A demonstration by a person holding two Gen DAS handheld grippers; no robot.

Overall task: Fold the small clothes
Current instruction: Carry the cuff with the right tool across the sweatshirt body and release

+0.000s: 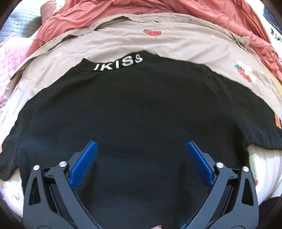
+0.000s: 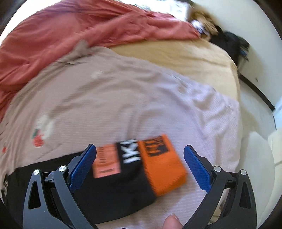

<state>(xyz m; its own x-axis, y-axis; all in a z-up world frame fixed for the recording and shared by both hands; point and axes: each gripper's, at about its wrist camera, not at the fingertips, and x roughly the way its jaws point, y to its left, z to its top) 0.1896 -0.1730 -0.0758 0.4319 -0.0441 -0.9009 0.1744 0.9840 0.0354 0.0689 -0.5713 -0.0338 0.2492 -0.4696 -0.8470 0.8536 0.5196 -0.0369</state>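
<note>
A black t-shirt (image 1: 134,109) lies spread flat on a beige strawberry-print sheet (image 1: 185,44), its collar with white "IKISS" lettering (image 1: 118,63) at the far side. My left gripper (image 1: 141,155) hovers open over the shirt's lower body, nothing between its blue pads (image 1: 84,163). In the right wrist view the shirt's sleeve (image 2: 123,178) ends in an orange cuff (image 2: 164,165) with a pink tag and white letters. That sleeve end lies between the fingers of my open right gripper (image 2: 140,158), which does not pinch it. The right view is motion-blurred.
A crumpled red-orange blanket (image 1: 158,8) is bunched along the far side of the bed. A pink quilt (image 1: 10,52) lies at the left. A tan sheet (image 2: 185,58) and dark items (image 2: 227,40) sit toward the bed's far right corner. A fingertip (image 2: 171,222) shows at the bottom.
</note>
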